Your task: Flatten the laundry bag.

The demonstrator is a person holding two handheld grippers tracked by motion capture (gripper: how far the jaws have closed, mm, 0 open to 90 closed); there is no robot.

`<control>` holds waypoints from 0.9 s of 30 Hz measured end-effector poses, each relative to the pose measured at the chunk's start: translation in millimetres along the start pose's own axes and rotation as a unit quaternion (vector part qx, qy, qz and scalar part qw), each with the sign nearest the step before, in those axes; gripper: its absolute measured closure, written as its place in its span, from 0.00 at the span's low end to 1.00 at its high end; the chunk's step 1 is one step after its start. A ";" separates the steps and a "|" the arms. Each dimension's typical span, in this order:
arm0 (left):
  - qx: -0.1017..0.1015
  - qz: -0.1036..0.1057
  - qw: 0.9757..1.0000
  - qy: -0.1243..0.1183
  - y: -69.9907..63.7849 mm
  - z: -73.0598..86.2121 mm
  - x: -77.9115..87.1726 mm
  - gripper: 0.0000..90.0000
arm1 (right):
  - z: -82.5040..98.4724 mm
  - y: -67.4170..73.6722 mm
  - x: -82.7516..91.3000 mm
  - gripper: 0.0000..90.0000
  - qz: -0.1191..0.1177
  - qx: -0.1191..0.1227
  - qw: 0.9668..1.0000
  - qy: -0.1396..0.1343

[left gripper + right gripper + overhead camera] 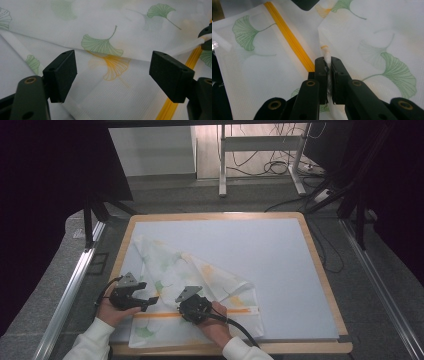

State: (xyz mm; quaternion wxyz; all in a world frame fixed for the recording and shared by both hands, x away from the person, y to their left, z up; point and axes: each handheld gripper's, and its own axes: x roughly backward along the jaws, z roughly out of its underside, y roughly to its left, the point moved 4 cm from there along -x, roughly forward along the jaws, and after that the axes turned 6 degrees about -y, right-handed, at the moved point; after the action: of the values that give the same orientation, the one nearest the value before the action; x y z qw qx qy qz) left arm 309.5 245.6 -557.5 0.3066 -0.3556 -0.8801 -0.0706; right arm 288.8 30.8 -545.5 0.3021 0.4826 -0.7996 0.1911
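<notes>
In the high view, a white cloth (190,285) printed with green and orange ginkgo leaves is seen lying crumpled toward 7 o'clock on the pale surface (280,265). The left tongs (148,302) and right tongs (186,310) are held over its near part, beside an orange stripe (160,314).

In the left gripper view, the left tongs (112,72) are spread wide above the cloth (105,30), nothing being held.

In the right gripper view, the right tongs (328,75) are pinched tight on a raised fold of the cloth (367,32), the orange stripe (289,40) running toward 11 o'clock.
</notes>
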 end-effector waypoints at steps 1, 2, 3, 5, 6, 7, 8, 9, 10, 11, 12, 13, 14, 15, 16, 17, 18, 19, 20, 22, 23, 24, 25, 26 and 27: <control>0.001 0.000 1.000 -0.001 -0.2 0.0 -0.1 0.25 | -0.5 -0.9 1.1 0.94 0.000 -0.002 1.000 -0.002; 0.001 0.000 1.000 -0.001 -0.1 -0.1 -0.1 0.25 | -1.5 -3.4 3.1 0.94 0.003 -0.005 1.000 -0.007; 0.001 0.000 1.000 -0.001 -0.1 0.0 -0.1 0.25 | -1.9 -4.7 4.5 0.94 0.003 -0.006 1.000 -0.008; 0.002 0.000 1.000 -0.001 -0.3 0.0 -0.2 0.25 | -2.9 -7.2 6.7 0.94 0.005 -0.008 1.000 -0.012; 0.002 0.000 1.000 -0.001 -0.2 0.0 -0.2 0.25 | -3.1 -8.5 7.8 0.94 0.006 -0.008 1.000 -0.014; 0.002 0.000 1.000 -0.001 -0.1 -0.1 -0.2 0.25 | -3.5 -9.7 8.7 0.94 0.007 -0.009 1.000 -0.016; 0.002 0.000 1.000 -0.001 -0.1 -0.1 -0.2 0.25 | -3.8 -10.7 9.9 0.94 0.007 -0.011 1.000 -0.017; 0.001 0.000 1.000 -0.002 -0.1 -0.1 -0.1 0.25 | -4.2 -11.9 10.7 0.94 0.008 -0.012 1.000 -0.019; 0.001 0.000 1.000 -0.002 -0.1 -0.1 -0.1 0.25 | -4.2 -11.9 10.7 0.94 0.008 -0.012 1.000 -0.019; 0.001 0.000 1.000 -0.002 -0.2 0.0 -0.1 0.25 | -4.9 -13.8 12.9 0.94 0.010 -0.014 1.000 -0.022; 0.001 0.000 1.000 -0.002 -0.2 0.0 -0.1 0.25 | -4.9 -13.8 12.9 0.94 0.010 -0.014 1.000 -0.022; 0.001 0.000 1.000 -0.002 -0.2 0.0 -0.1 0.25 | -5.4 -14.6 14.0 0.94 0.011 -0.015 1.000 -0.023; 0.001 0.000 1.000 -0.002 -0.2 0.0 -0.1 0.25 | -5.9 -15.6 15.1 0.94 0.012 -0.014 0.999 -0.026; 0.002 0.000 1.000 -0.002 -0.2 0.0 -0.1 0.25 | -6.5 -16.6 16.6 0.94 0.014 -0.015 0.999 -0.028; 0.001 -0.001 1.000 -0.002 -0.1 -0.1 0.0 0.25 | -7.2 -18.5 18.6 0.95 0.015 -0.017 0.999 -0.030; 0.000 0.000 1.000 -0.002 0.0 -0.1 0.1 0.25 | -7.7 -19.9 19.7 0.95 0.016 -0.017 0.999 -0.033; 0.000 0.000 1.000 -0.002 0.0 -0.1 0.1 0.25 | -7.7 -19.9 19.7 0.95 0.016 -0.017 0.999 -0.033; 0.000 -0.001 1.000 -0.002 -0.1 -0.1 0.1 0.25 | -8.0 -21.4 21.2 0.95 0.018 -0.018 0.999 -0.033; 0.000 0.000 1.000 -0.002 -0.1 -0.1 0.1 0.25 | -8.4 -22.5 22.1 0.95 0.017 -0.021 0.999 -0.036; 0.000 0.000 1.000 -0.002 -0.1 0.0 0.0 0.25 | -8.9 -24.7 24.6 0.95 0.019 -0.025 0.999 -0.039; 0.000 0.000 1.000 -0.001 -0.1 0.1 -0.1 0.25 | -9.7 -26.7 26.6 0.95 0.020 -0.028 0.998 -0.043; -0.001 0.000 1.000 -0.001 -0.1 0.1 -0.2 0.25 | -10.1 -27.8 27.8 0.95 0.020 -0.028 0.998 -0.045; -0.001 0.000 1.000 -0.001 -0.1 0.1 -0.2 0.25 | -10.6 -28.7 28.8 0.95 0.021 -0.030 0.998 -0.047; -0.001 0.000 1.000 0.000 -0.1 0.2 -0.2 0.25 | -10.8 -29.7 29.8 0.95 0.021 -0.030 0.998 -0.048; -0.001 0.000 1.000 0.000 -0.1 0.2 -0.2 0.25 | -10.8 -29.7 29.8 0.95 0.021 -0.030 0.998 -0.048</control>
State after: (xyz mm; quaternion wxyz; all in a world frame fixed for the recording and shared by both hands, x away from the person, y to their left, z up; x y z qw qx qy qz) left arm 309.5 245.5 -557.8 0.3059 -0.3562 -0.8801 -0.0712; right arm 308.0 4.1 -517.1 0.2738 0.4651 -0.8284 0.1496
